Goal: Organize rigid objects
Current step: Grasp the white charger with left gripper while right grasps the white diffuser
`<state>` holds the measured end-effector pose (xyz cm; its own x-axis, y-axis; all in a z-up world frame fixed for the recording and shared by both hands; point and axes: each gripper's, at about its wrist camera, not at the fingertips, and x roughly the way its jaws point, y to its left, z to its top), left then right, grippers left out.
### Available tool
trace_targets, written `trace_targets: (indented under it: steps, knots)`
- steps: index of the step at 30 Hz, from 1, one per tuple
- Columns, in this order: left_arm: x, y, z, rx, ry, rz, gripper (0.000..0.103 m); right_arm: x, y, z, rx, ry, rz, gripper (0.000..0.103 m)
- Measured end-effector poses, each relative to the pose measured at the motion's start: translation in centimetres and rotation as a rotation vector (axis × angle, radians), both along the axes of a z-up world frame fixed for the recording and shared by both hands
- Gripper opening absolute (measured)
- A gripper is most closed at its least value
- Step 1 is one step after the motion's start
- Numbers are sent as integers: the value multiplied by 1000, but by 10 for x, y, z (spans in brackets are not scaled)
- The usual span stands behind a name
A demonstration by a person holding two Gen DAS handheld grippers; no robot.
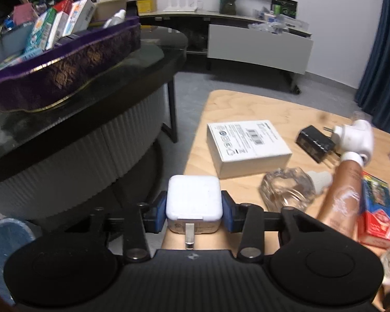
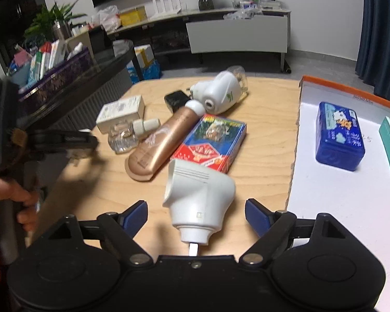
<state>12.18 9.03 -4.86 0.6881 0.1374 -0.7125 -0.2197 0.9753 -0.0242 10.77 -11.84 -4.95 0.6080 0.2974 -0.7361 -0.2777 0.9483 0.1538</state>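
Jaws of right gripper (image 2: 195, 217) stand apart astride white plug-in device (image 2: 199, 199) lying on tabletop (image 2: 262, 130), long axis along the fingers; left gripper (image 1: 194, 212) clamps white charger (image 1: 194, 202).

Bare bench (image 2: 262, 140) lies open between the clutter (gold tube (image 2: 163, 143), red-and-blue box (image 2: 210, 143)) and the white board (image 2: 332, 208), where a blue tin (image 2: 339, 135) stands.

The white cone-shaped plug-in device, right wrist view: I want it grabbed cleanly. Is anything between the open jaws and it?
Nothing visible does. The white cone-shaped plug-in device lies between the right gripper pads, bare wood either side; the red-and-blue box sits beyond it.
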Motion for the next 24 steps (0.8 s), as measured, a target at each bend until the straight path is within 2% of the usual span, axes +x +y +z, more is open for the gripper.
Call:
trace_targets:
  steps: [2, 8, 9, 10, 14, 19, 24]
  knots:
    - [-4, -3, -1, 24, -5, -13, 42, 2, 2, -4, -9, -3, -9, 97]
    - [-18, -10, 4, 13, -29, -57, 42, 18, 6, -11, -24, -2, -25, 97]
    - [-21, -13, 6, 13, -34, -63, 42, 19, 9, -12, -37, -15, -24, 94]
    - [-25, -15, 8, 6, -35, -67, 42, 20, 11, -12, -50, -25, -23, 82]
    - [-34, -33, 13, 19, -42, -107, 42, 18, 10, -10, -19, -30, -29, 79]
    - [-44, -54, 25, 0, -66, -148, 42, 6, -1, 7, 0, -86, -33, 78]
    - [-50, -82, 40, -19, -107, -211, 42, -5, -27, 31, 26, -142, -86, 75]
